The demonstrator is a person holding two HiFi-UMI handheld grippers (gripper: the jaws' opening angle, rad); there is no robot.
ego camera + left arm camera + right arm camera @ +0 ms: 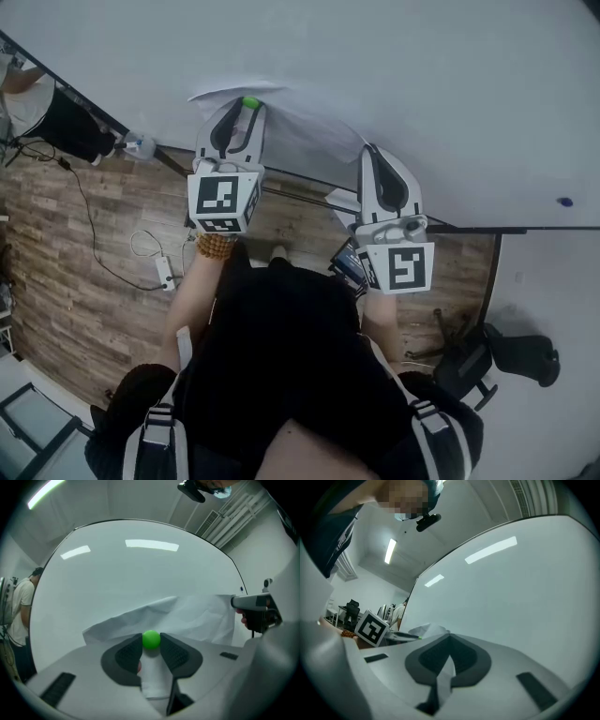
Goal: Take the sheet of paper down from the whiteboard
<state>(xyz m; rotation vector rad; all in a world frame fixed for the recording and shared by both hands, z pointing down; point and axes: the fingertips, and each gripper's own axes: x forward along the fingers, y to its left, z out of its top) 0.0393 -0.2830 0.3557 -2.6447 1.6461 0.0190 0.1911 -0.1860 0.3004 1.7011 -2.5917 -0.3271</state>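
whiteboard [422, 75], left hand-held gripper [241, 112] clamping green ball [151, 639], right hand-held gripper [449, 638] pinching paper sheet [187, 616]

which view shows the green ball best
The left gripper view: the ball sits large and centred between the jaw tips of the left tool, with the paper behind it. The head view shows it only as a small green dot at that tool's tip. The right gripper view shows at most a faint green speck.

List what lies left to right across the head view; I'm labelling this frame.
Bystander, left gripper on the green magnet, right gripper pinching the paper, blue dot on the whiteboard.
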